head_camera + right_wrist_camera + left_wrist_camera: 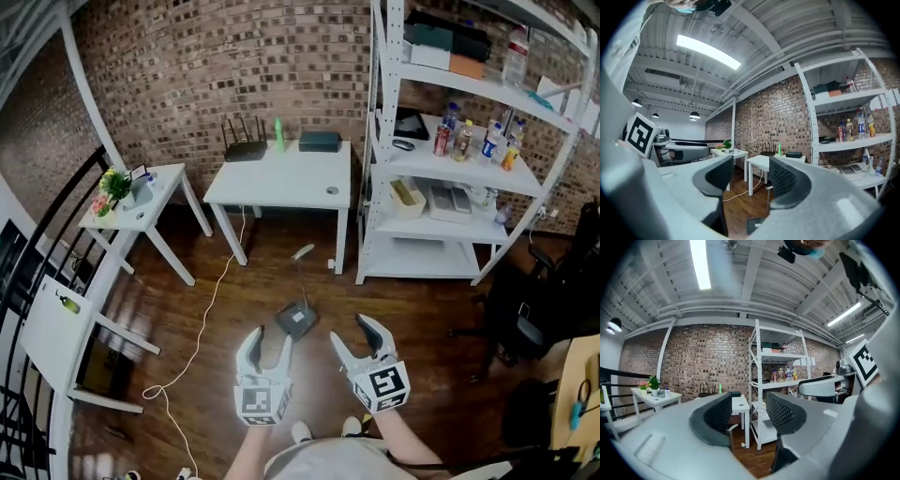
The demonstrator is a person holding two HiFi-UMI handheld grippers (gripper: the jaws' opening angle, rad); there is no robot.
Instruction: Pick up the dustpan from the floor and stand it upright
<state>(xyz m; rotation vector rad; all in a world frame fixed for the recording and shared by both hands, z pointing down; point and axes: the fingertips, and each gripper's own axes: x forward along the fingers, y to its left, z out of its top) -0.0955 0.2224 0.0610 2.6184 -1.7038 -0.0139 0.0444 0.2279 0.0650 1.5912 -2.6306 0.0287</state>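
A dark grey dustpan [296,320] sits on the wooden floor just ahead of both grippers. Its thin handle [302,251], with a pale grip at the end, rises from the pan and looks upright. My left gripper [270,339] is open and empty, just left of the pan. To the pan's right, my right gripper [352,333] is also open with nothing between its fingers. In the left gripper view the gripper [747,411] frames the handle's pale grip [733,428]. In the right gripper view the pan [753,225] lies low between the jaws of the gripper [747,178].
Behind the dustpan stands a white table [281,178], with a small side table [141,211] carrying a plant to its left. White shelving [450,169] fills the right. A white cable [202,328] trails over the floor on the left. A black chair [544,300] stands at right.
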